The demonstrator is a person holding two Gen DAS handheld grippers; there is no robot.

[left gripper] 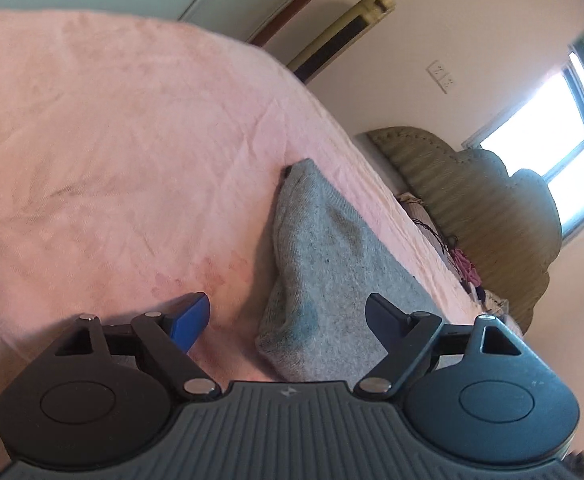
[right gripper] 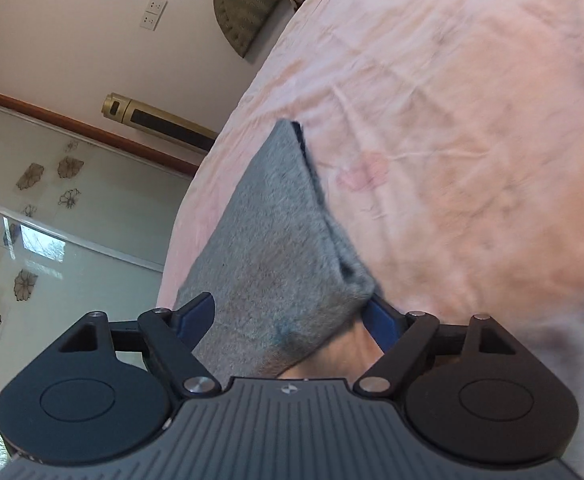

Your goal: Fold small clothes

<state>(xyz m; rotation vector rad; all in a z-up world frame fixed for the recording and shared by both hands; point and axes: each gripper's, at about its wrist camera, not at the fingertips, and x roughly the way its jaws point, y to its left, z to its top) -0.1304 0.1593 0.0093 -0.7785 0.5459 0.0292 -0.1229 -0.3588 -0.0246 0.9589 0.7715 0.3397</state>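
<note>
While both jaws gape, folded grey garment (left gripper: 323, 272) lies between.

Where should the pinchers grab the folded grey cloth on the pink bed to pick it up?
Probably the thick folded edge of the grey cloth, the side facing the pink sheet. Slide one finger of the right gripper under that edge from the near end; the layers stack there, so one pinch catches them all.
</note>
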